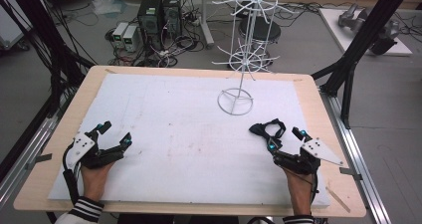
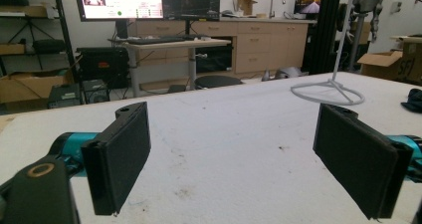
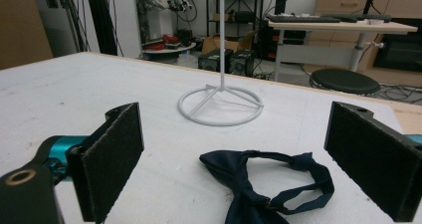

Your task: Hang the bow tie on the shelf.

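Observation:
A dark navy bow tie (image 1: 266,130) (image 3: 259,184) lies flat on the white foam mat, just ahead of my right gripper (image 1: 284,137) (image 3: 239,169), which is open with the tie between and in front of its jaws, not touching. A white wire display rack (image 1: 244,59) stands upright at the mat's far middle; its ring base (image 3: 220,106) (image 2: 328,92) rests on the mat. My left gripper (image 1: 115,134) (image 2: 249,154) is open over bare mat at the near left, holding nothing. The tie's edge (image 2: 412,99) shows at the far right of the left gripper view.
The white mat (image 1: 189,134) covers a wooden table (image 1: 45,174). Black frame posts (image 1: 358,45) rise at the right and left sides. Computers and cables (image 1: 159,20) sit on the floor beyond the far edge. A desk with monitors (image 2: 164,40) stands further back.

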A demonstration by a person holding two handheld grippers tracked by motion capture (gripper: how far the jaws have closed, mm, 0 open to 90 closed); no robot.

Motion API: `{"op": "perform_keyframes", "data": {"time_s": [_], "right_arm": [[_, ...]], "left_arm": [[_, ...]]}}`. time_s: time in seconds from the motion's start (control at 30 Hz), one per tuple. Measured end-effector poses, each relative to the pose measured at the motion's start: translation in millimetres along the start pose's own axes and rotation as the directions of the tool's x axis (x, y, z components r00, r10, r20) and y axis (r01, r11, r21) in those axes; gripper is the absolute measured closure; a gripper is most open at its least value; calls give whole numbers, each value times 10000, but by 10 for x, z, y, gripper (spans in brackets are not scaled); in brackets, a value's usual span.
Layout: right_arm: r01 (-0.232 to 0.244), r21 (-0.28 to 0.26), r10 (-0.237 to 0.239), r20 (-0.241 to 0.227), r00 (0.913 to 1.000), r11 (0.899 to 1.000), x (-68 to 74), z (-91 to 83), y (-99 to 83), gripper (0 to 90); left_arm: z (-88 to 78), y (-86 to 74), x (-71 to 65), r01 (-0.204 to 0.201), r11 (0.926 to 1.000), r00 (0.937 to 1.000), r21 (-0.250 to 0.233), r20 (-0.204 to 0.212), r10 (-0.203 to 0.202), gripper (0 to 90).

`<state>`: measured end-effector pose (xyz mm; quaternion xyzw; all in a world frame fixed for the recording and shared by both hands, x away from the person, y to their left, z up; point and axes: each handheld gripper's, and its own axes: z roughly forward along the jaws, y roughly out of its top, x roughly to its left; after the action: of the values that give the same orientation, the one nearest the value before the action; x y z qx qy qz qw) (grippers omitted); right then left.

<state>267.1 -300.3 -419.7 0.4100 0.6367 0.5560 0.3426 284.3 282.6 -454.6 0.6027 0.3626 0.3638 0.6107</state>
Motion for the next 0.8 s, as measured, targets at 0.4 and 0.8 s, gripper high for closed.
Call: {"op": "perform_keyframes", "data": {"time_s": [0.4, 0.8], "right_arm": [[26, 1495, -42, 108, 9999, 9888, -162, 147, 228, 76], [-146, 3009, 51, 324, 9995, 9535, -365, 303, 320, 77]], "left_arm": [[0, -1, -1, -4, 10000, 10000, -12, -22, 4, 153], [1, 0, -2, 8, 10000, 10000, -2, -28, -8, 153]]}}
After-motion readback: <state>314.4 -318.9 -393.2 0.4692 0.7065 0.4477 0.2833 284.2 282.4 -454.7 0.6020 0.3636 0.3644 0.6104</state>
